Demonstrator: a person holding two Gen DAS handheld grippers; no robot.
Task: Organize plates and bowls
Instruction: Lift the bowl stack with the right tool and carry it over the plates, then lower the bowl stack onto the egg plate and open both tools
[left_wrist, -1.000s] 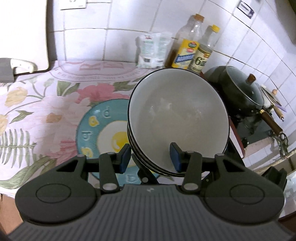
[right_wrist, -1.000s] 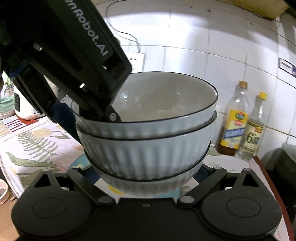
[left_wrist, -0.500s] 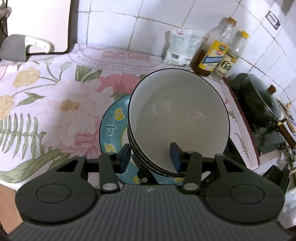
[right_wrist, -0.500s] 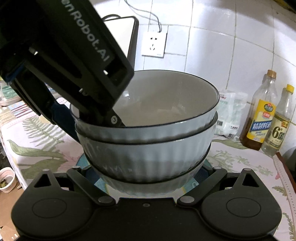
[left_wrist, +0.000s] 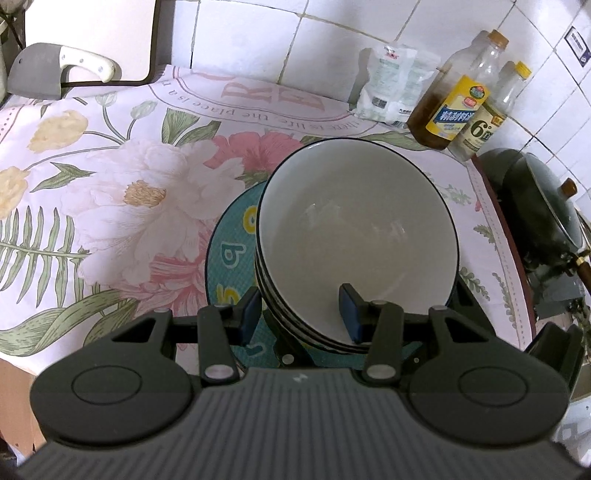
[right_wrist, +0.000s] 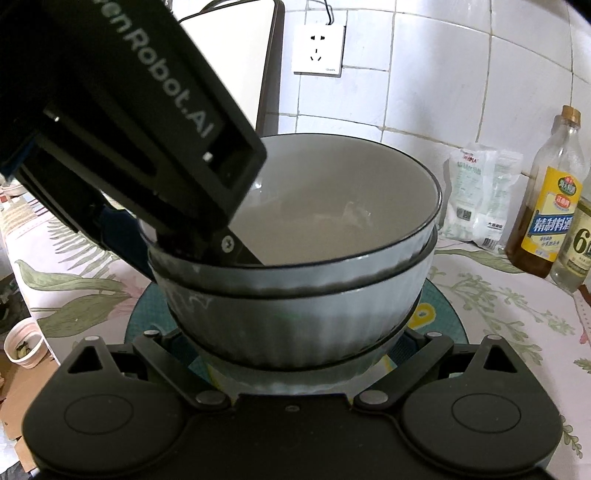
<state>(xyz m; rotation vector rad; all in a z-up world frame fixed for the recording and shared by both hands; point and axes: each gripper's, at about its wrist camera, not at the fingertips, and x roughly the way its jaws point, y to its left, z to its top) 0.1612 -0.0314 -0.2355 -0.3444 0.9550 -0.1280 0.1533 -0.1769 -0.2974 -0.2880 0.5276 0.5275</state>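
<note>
My bowl stack has sunk toward the teal plate; left gripper clamps its rim, right gripper's grip unclear; release remains.

stacked bowls (three), teal plate

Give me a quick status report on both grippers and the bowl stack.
Left gripper clamped on bowl stack rim. Right gripper's tips hidden under the stack. Teal plate sits beneath. Bottles and pot stand clear.
</note>
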